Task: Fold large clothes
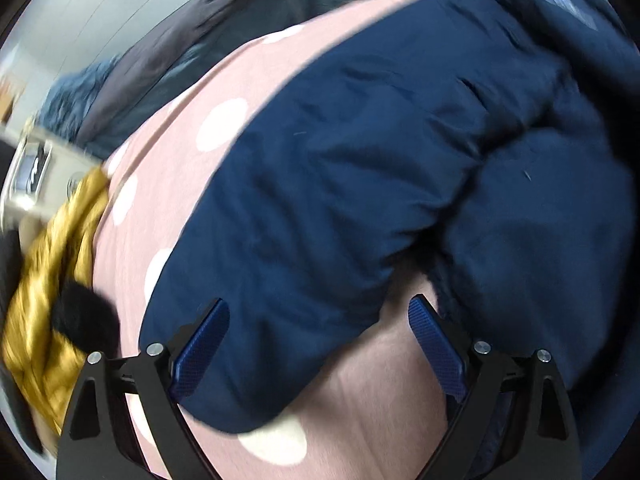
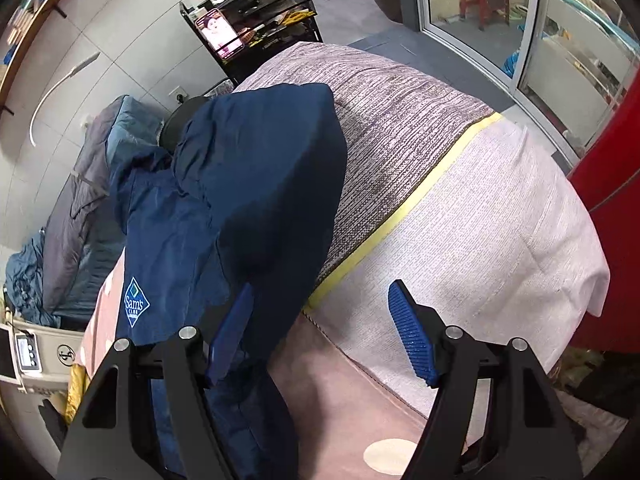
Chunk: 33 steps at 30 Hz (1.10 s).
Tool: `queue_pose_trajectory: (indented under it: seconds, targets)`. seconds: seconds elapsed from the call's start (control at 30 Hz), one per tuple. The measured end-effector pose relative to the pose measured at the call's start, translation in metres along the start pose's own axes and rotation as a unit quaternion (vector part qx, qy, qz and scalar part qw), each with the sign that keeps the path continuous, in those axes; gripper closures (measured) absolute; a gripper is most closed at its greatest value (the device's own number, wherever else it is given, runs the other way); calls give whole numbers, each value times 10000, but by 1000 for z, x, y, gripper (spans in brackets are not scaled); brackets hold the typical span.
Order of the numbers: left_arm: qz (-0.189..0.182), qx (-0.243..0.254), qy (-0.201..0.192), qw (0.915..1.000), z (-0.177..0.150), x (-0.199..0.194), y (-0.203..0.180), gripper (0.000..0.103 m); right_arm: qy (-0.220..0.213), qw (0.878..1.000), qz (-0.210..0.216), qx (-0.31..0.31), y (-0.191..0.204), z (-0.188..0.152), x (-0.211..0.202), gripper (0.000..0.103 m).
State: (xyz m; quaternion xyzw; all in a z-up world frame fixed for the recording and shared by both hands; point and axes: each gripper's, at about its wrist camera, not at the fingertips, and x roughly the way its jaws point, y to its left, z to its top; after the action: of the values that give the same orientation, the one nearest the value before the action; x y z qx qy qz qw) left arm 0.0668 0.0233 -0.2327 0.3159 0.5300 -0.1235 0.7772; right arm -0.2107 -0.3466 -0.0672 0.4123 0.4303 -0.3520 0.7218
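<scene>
A large navy blue jacket (image 1: 380, 152) lies crumpled on a pink sheet with white dots (image 1: 224, 88). My left gripper (image 1: 320, 320) is open, its jaws wide apart, just above a rounded sleeve or flap of the jacket; nothing is held. In the right wrist view the same jacket (image 2: 248, 184), with a white Sam's Club logo (image 2: 136, 302), lies draped at the left. My right gripper (image 2: 320, 304) is open and empty, with its left finger (image 2: 230, 336) over the jacket's edge and its right finger (image 2: 412, 336) over the pale blanket.
A grey-and-white woven blanket with a yellow stripe (image 2: 440, 184) covers the bed's far part. A yellow garment (image 1: 52, 280) lies at the left edge. Grey and blue bedding (image 2: 80, 216) is piled by the wall. A black cart (image 2: 256, 20) and glass doors (image 2: 520, 20) stand beyond.
</scene>
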Motion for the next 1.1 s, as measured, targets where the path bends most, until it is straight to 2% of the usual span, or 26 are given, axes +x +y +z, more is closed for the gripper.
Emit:
queue_pose_trajectory:
  seconds: [0.07, 0.13, 0.2, 0.27, 0.3, 0.33, 0.4, 0.5, 0.6, 0.63, 0.7, 0.77, 0.8, 0.83, 0.87, 0.9, 0.93, 0.97, 1.0, 1.07, 1.1]
  targets:
    - [454, 166, 52, 9988, 10, 12, -7, 34, -15, 10000, 29, -16, 2, -4, 0, 33]
    - [413, -130, 171, 9989, 23, 26, 3, 50, -18, 9998, 183, 20, 2, -8, -2, 33]
    - [347, -544, 348, 9973, 35, 36, 18, 91, 61, 9994, 352, 13, 5, -14, -1, 33]
    - [221, -1564, 348, 9868, 47, 37, 57, 92, 264, 9983, 526, -28, 10, -21, 5, 33]
    - [156, -2038, 267, 9785, 51, 33, 78, 92, 391, 9972, 634, -61, 14, -25, 10, 33]
    - [97, -2553, 109, 9668, 58, 25, 105, 92, 480, 9963, 709, -82, 16, -29, 13, 33]
    - [101, -2871, -153, 9577, 72, 12, 134, 92, 750, 9932, 891, -89, 23, -36, 27, 32]
    - [396, -2899, -614, 9543, 99, -14, 165, 92, 988, 9913, 864, -95, 31, -42, 45, 32]
    - [535, -3550, -1004, 9279, 115, -47, 222, 92, 1012, 9900, 985, -11, 42, -38, 58, 32]
    - [712, -3756, -1120, 9172, 119, -59, 252, 92, 1005, 9903, 957, 26, 47, -36, 61, 32]
    - [1064, -3967, -1310, 9023, 121, -79, 292, 92, 998, 9894, 1051, 4, 56, -33, 66, 32]
    - [1263, -4154, -1380, 8902, 125, -91, 339, 93, 982, 9891, 1083, -184, 71, -32, 71, 32]
    - [1322, -4172, -1390, 8883, 126, -97, 360, 92, 964, 9884, 1123, -337, 80, -31, 75, 32]
    - [1324, -4064, -1306, 8946, 129, -96, 372, 92, 991, 9868, 1174, -501, 89, -32, 81, 32]
    - [1276, -3874, -1128, 9060, 133, -92, 377, 88, 1074, 9853, 1188, -600, 95, -32, 87, 32]
    - [1227, -3735, -1011, 9139, 134, -89, 374, 76, 1229, 9835, 1142, -671, 102, -34, 96, 32]
    - [1165, -3501, -834, 9257, 134, -81, 366, 66, 1399, 9819, 1077, -684, 109, -38, 106, 32]
    - [1221, -3249, -742, 9349, 130, -75, 353, 45, 1452, 9811, 1078, -685, 113, -40, 109, 32]
    - [1299, -3043, -765, 9406, 122, -70, 342, 25, 1471, 9810, 1047, -715, 117, -43, 113, 32]
    - [1222, -2635, -875, 9529, 102, -62, 305, 11, 1425, 9823, 869, -857, 124, -49, 115, 32]
    - [1130, -2569, -857, 9560, 88, -60, 292, 11, 1394, 9824, 835, -924, 126, -52, 113, 32]
